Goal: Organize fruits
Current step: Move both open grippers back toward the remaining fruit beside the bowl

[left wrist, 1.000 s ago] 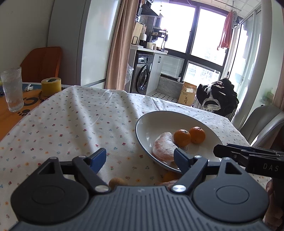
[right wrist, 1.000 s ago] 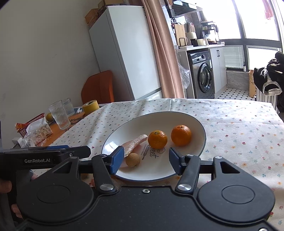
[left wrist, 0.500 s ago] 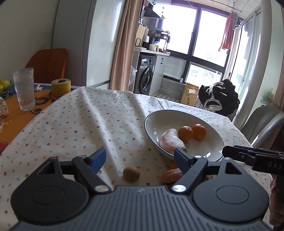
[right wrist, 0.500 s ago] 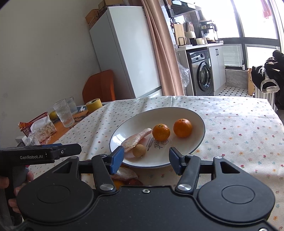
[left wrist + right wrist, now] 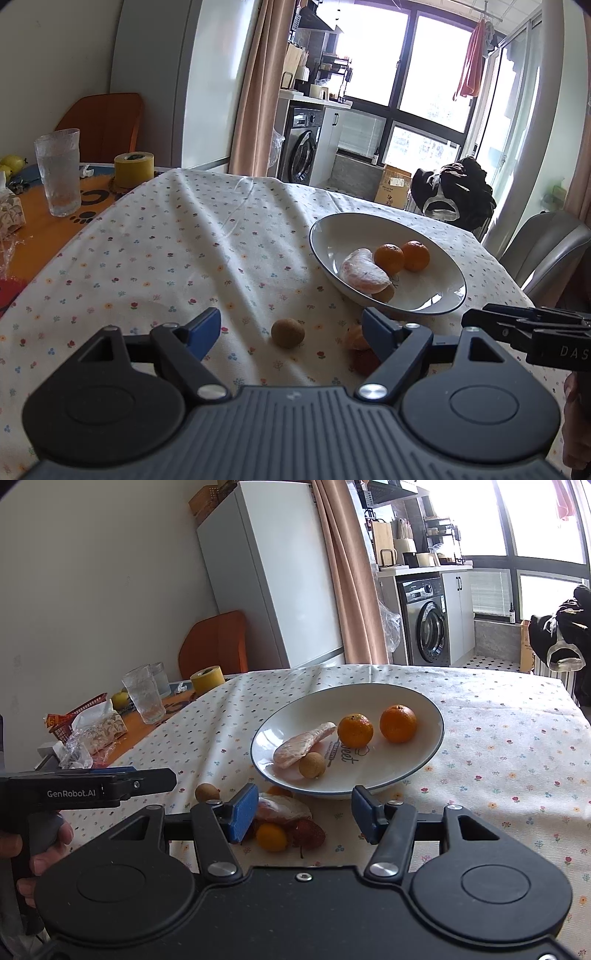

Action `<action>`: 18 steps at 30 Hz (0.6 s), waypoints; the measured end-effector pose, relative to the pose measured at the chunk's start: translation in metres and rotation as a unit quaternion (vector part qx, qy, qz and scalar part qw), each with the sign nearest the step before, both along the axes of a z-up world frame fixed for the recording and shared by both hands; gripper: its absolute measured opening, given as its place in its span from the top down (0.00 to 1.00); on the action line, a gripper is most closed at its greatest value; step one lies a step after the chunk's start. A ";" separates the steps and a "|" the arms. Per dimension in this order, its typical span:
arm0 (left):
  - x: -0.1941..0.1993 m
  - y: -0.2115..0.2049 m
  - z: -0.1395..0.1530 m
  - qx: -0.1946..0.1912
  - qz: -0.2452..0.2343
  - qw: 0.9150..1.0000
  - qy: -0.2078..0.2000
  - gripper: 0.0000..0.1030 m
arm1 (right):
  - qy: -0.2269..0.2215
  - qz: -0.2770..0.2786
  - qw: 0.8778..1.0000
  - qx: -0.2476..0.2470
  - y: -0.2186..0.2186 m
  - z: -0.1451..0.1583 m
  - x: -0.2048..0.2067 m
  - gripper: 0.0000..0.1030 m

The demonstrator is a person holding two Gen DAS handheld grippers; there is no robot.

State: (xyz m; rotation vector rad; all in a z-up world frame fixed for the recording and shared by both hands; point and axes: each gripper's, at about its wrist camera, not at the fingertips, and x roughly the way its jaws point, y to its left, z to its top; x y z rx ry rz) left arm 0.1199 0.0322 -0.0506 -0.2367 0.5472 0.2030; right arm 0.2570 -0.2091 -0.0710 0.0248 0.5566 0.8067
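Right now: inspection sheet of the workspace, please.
Surface: floral cloth over the table.
Job's things: plate holds two oranges, a peeled segment and a brown fruit; loose on the cloth: brown fruit, small orange, red fruit, peeled piece.
Clutter: glass, tape roll.
Grippers: left and right, jaws open, empty.
Cables: nothing seen.
Surroundings: fridge, washer.

A table under a flowered tablecloth (image 5: 498, 746) fills mid-frame, bearing a white plate (image 5: 424, 760) at centre. A brown longan (image 5: 287, 333), peeled segment (image 5: 284, 809), small orange fruit (image 5: 271, 836) and red lychee (image 5: 310, 834) lie loose on the cloth below it.
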 end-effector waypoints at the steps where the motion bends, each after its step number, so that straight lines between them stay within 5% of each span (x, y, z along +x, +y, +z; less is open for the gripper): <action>1: 0.000 0.000 -0.001 -0.002 -0.001 1.000 0.001 0.20 | 0.000 0.000 1.000 -0.003 0.001 0.000 -0.001 0.46; 18: 0.003 0.007 -0.021 -0.017 -0.014 1.000 0.006 0.33 | 0.010 0.009 0.999 -0.036 0.023 -0.010 -0.009 0.46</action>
